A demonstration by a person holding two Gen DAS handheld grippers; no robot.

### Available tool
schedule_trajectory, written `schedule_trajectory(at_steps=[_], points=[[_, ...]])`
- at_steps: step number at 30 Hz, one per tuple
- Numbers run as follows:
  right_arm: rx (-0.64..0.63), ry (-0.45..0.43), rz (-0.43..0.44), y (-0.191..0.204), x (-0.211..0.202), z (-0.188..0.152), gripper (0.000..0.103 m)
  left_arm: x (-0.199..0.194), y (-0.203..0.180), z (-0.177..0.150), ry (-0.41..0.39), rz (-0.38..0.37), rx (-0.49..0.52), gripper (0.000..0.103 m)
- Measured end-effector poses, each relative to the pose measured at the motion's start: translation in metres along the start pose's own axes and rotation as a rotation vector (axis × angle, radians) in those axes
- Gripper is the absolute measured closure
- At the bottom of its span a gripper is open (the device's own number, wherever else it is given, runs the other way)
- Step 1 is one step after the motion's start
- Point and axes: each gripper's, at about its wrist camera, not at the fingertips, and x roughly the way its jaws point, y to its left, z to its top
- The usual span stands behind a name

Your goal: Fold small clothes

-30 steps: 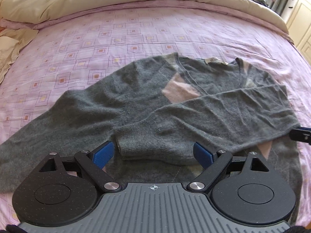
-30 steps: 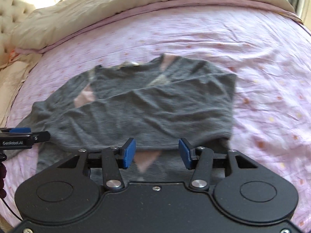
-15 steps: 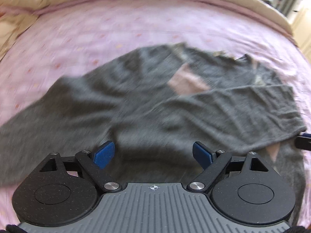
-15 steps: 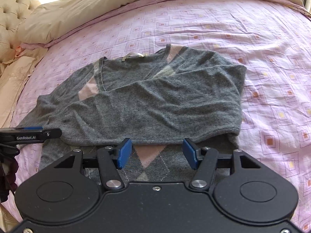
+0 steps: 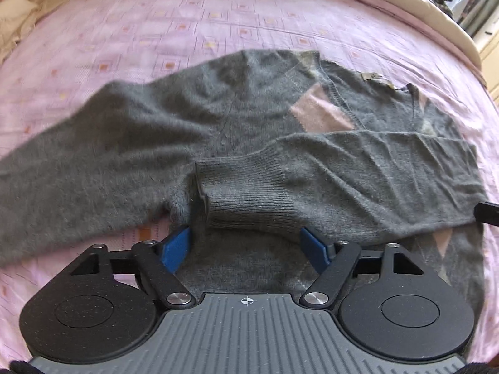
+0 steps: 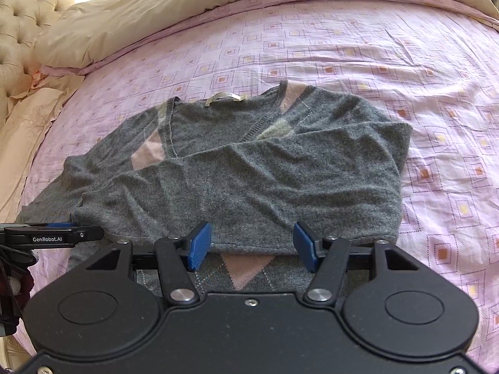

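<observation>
1. A grey knitted V-neck sweater with pale pink argyle diamonds [image 6: 249, 168] lies flat across the middle of both frames, its neckline and a small cream label toward the top of the right wrist view.
2. One sleeve [image 5: 358, 180] is folded sideways across the chest, and its ribbed cuff [image 5: 243, 199] ends at the centre of the left wrist view (the knit ridges show clearly there).
3. The other sleeve [image 5: 93, 155] stretches unfolded toward the left edge of that frame, somewhat blurred.
4. The left gripper [image 5: 246, 247], at the bottom centre of its own view, has its blue-padded fingers spread wide and pinches nothing; its pads sit just below the ribbed cuff, over the sweater's body.
5. The right gripper [image 6: 252, 246] is likewise spread apart and empty at the bottom centre of its view, just below the lower edge of the folded sleeve, with a pink diamond showing between its fingers.
6. Under the sweater lies a pink bedsheet printed with small squares [image 6: 405, 62].
7. A cream duvet [image 6: 140, 12] is bunched along the top of the right wrist frame, and a beige tufted headboard [image 6: 21, 15] fills its upper left corner.
</observation>
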Motion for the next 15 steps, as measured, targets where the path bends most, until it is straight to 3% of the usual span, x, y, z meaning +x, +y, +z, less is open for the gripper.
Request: schedule_trajectory(at_steps=[10, 15], points=[[0.010, 0.013, -0.007, -0.003, 0.001, -0.002, 0.039, 0.000, -0.012, 0.022, -0.089, -0.140, 0.068, 0.032], [0.022, 0.015, -0.013, -0.005, 0.000, -0.005, 0.039, -0.013, -0.015, 0.019, -0.118, -0.175, 0.077, 0.032]])
